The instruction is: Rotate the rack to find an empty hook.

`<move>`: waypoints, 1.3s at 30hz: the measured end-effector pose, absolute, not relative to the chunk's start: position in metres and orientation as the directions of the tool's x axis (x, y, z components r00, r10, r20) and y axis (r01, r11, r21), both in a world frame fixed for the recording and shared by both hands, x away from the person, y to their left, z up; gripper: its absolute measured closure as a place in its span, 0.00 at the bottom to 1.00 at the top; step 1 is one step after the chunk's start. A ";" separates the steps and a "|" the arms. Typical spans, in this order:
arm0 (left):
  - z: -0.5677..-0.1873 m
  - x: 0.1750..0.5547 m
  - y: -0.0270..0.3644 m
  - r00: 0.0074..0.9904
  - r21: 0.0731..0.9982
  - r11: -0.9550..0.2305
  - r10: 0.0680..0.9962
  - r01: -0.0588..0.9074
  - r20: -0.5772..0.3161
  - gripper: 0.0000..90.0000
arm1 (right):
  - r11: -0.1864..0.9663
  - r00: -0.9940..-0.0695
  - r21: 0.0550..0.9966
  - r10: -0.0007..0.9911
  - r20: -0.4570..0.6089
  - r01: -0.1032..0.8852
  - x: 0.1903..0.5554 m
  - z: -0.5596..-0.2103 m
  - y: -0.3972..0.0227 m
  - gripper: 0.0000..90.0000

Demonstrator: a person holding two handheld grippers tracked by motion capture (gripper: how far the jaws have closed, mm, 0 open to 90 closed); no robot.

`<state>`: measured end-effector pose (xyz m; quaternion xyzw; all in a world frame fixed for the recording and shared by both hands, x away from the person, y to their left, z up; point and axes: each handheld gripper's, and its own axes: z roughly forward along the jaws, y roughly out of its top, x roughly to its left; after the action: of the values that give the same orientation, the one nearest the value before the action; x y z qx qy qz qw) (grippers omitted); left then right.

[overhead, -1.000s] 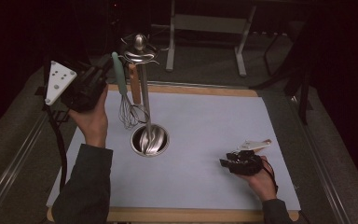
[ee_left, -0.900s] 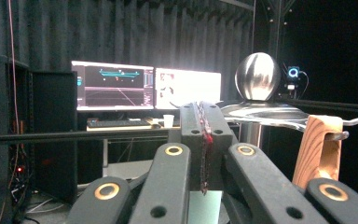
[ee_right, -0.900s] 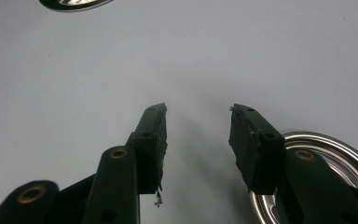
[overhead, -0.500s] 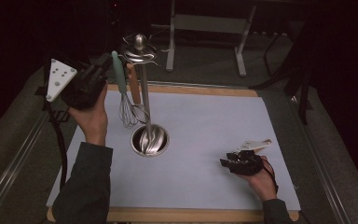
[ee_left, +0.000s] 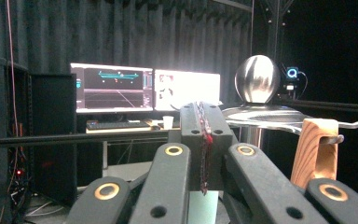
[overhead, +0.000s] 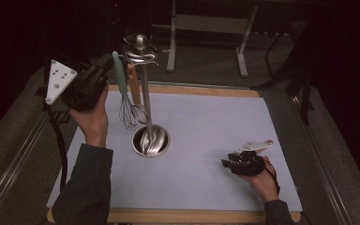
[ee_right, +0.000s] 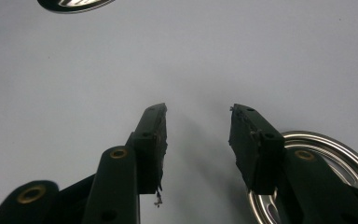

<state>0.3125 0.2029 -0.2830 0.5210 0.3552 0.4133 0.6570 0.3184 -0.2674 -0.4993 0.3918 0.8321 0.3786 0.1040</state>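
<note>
A steel utensil stand [overhead: 144, 93] rises from its round base [overhead: 151, 140] in the middle of the pale mat. A whisk with a mint-green handle [overhead: 117, 72] hangs beside the pole, its wires [overhead: 129, 115] low near the base. My left gripper [overhead: 108, 65] is raised at the stand's top, shut on the handle's upper end. In the left gripper view the pads [ee_left: 203, 126] meet, with the green handle [ee_left: 202, 207] just below them. My right gripper [overhead: 226, 160] rests low on the mat at the front right, open and empty [ee_right: 198, 112].
A wooden-handled utensil [overhead: 132, 86] hangs on a hook next to the whisk [ee_left: 313, 151]. The stand's ball top [ee_left: 257, 78] is close to my left jaws. Bare mat [overhead: 215, 117] lies between the stand and my right gripper. Monitors [ee_left: 147, 88] glow far behind.
</note>
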 end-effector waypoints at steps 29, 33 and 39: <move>-0.275 0.331 0.204 0.374 0.988 0.080 0.927 -0.132 -0.025 1.00 | 0.405 -0.669 0.710 0.733 0.125 0.576 0.319 -0.500 -0.268 0.62; -0.275 0.331 0.204 0.377 0.988 0.080 0.926 -0.132 -0.025 0.99 | 0.404 -0.668 0.710 0.733 0.125 0.577 0.319 -0.500 -0.268 0.62; -0.277 0.331 0.206 0.376 0.990 0.068 0.927 -0.125 -0.017 0.99 | 0.399 -0.665 0.713 0.736 0.126 0.577 0.319 -0.499 -0.270 0.62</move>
<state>0.3309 0.2057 -0.2769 0.5400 0.3713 0.4175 0.6295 0.3190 -0.2701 -0.4993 0.3957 0.8297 0.3796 0.1051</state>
